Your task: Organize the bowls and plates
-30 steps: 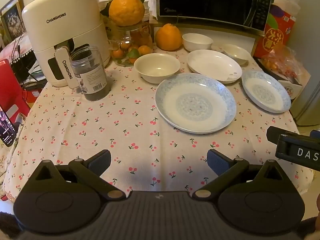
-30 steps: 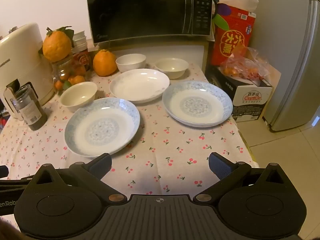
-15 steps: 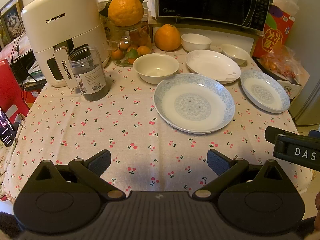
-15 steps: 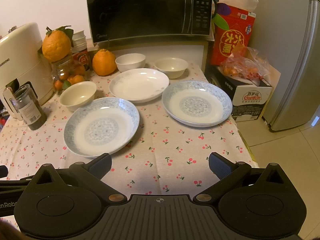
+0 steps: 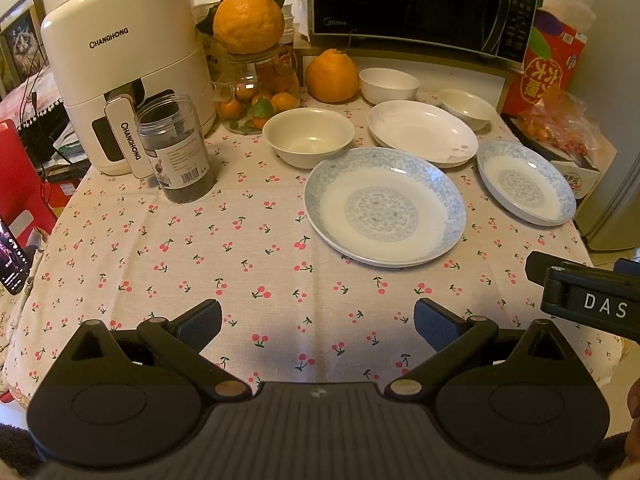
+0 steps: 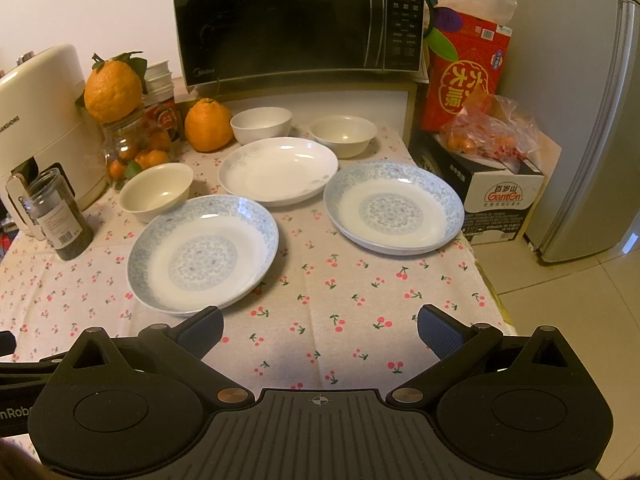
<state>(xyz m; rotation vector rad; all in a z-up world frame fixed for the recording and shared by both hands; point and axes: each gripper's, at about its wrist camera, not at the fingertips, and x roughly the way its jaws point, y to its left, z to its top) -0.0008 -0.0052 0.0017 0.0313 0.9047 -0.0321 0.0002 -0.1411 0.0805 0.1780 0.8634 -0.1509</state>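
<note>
Crockery: six pieces lie apart on the bench (image 6: 360, 280), none stacked; sorting is judged not yet begun.
Near patterned plate (image 6: 202, 254): closest to both claws, on the left half of the cloth, just beside the cream bowl (image 6: 157, 190).
Far patterned plate (image 6: 394, 208): close to the bench's right edge, above a carton (image 6: 496, 204) on the floor.
White plate (image 6: 279, 170): between and behind the patterned pair, with two small bowls (image 6: 261, 124) (image 6: 343, 135) behind it.
Left claw (image 5: 318, 322): jaws spread wide, holding nothing, low over bare cloth.
Right claw (image 6: 320, 330): jaws spread wide, empty, its left pad just short of the near plate's rim.
Orientation: every piece sits upright, opening upward; all are round, so no long axis exists and any rim point serves for a pinch.
Risk, edge: a push on the far plate may slide it off the right side.
Risk, grip: a shallow rim pinch may let glazed ware tilt and slip.
Risk, cloth: dragging a plate may bunch the fabric and disturb the jar (image 6: 60, 216).
</note>
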